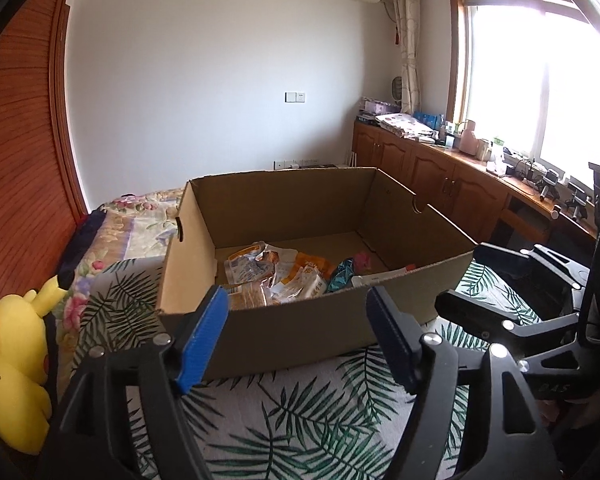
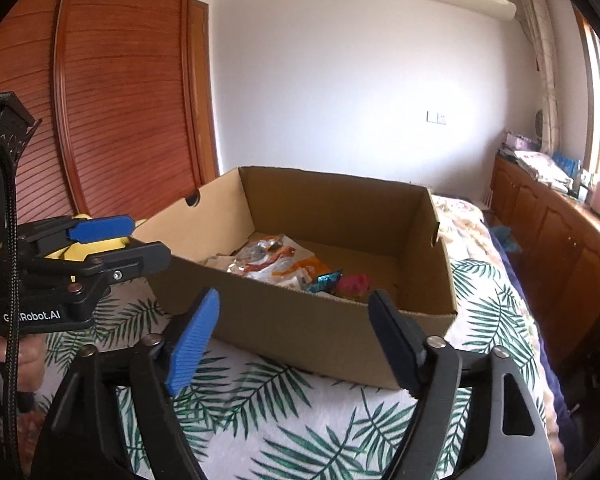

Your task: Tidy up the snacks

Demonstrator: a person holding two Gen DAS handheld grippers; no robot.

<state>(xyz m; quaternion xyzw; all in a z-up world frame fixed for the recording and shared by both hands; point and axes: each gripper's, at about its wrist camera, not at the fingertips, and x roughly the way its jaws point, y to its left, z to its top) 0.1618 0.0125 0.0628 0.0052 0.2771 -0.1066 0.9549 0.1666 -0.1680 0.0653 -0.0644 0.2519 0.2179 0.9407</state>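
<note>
two grippers are hanging in front of the cardboard box [image 1: 300,320] on the bed [image 1: 300,420]. the left gripper [image 1: 296,340] and right gripper [image 2: 296,340] are both spread wide and holding nothing. i think they are done dropping things. the snack packets [image 1: 276,276] are lying inside the box.
</note>
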